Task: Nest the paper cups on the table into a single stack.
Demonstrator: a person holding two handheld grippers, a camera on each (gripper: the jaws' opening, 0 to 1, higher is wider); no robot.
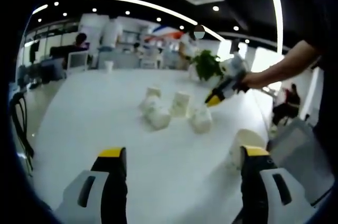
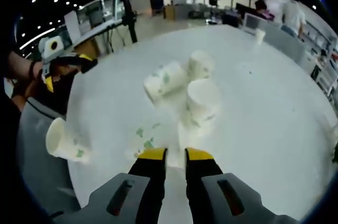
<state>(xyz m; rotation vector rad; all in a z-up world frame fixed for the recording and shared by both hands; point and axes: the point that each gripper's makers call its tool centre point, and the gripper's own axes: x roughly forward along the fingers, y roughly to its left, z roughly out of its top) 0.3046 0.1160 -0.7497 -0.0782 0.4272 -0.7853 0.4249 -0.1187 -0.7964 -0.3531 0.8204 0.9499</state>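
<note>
I see my left tongs [image 1: 181, 163] spread wide over the round white desk [image 1: 95, 123], right tongs [image 2: 175, 154] nearly clenched just below empty green-printed white paper cups [image 2: 202, 102] at frame centre.

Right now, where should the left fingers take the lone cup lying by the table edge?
Probably across its side wall near the mouth, from above. The lone cup lies on its side at the table edge, round wall up, and the left gripper stands open beside it.

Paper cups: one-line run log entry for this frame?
left gripper: open, empty | right gripper: nearly shut, grip on paper cups unclear | lone cup: on its side at table edge | stack: not formed
</note>
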